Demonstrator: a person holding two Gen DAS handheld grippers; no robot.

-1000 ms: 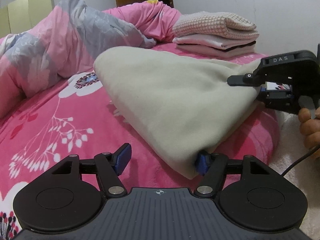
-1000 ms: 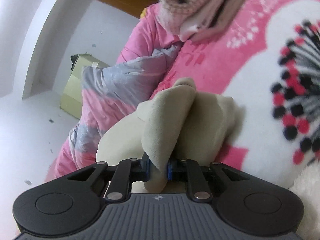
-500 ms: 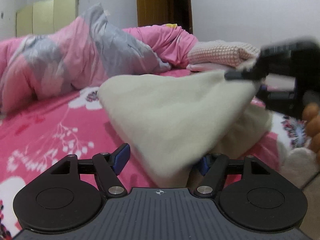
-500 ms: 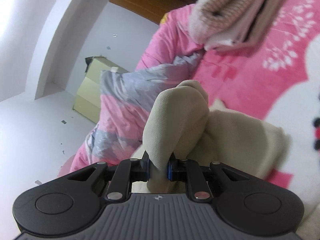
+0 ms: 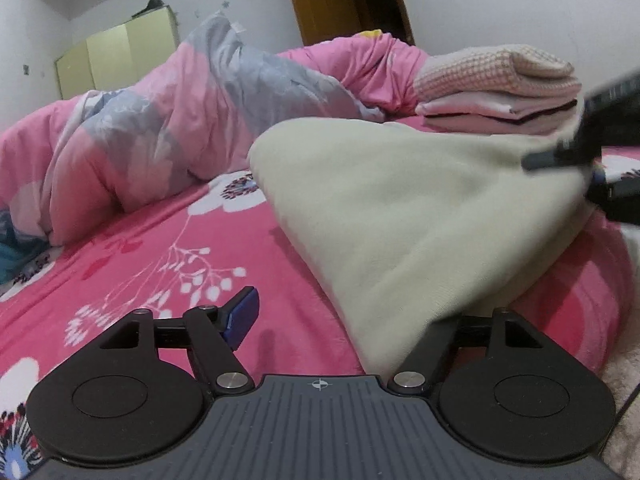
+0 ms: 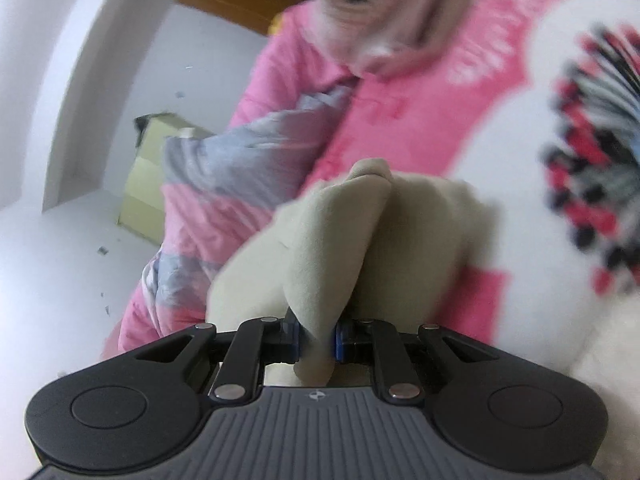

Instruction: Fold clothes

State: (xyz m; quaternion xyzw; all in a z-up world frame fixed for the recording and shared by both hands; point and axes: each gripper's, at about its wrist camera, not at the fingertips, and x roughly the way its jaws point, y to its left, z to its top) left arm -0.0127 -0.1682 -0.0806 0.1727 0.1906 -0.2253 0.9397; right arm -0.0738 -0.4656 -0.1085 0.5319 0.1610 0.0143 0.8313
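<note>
A cream garment (image 5: 400, 208) lies half-lifted on the pink flowered bed sheet (image 5: 160, 248). My left gripper (image 5: 340, 320) is low at the garment's near corner and its jaws are opening. Its left fingertip (image 5: 244, 312) stands clear over the sheet, while the cloth drapes over and hides the right pad; nothing is pinched. My right gripper (image 6: 316, 340) is shut on a bunched fold of the cream garment (image 6: 340, 240). In the left wrist view the right gripper (image 5: 592, 152) shows blurred at the right edge, holding the garment's far corner up.
A stack of folded clothes (image 5: 500, 92) sits behind the garment. A rumpled pink and grey duvet (image 5: 180, 120) fills the bed's left side. A white fluffy cover (image 5: 624, 360) borders the bed at the right. A yellow wardrobe (image 5: 116, 56) and a wooden door (image 5: 340, 0) stand behind.
The right gripper swung up with the cloth and came back down, still gripping it. The left jaws spread a little wider, and the cloth corner now covers the left gripper's right pad.
</note>
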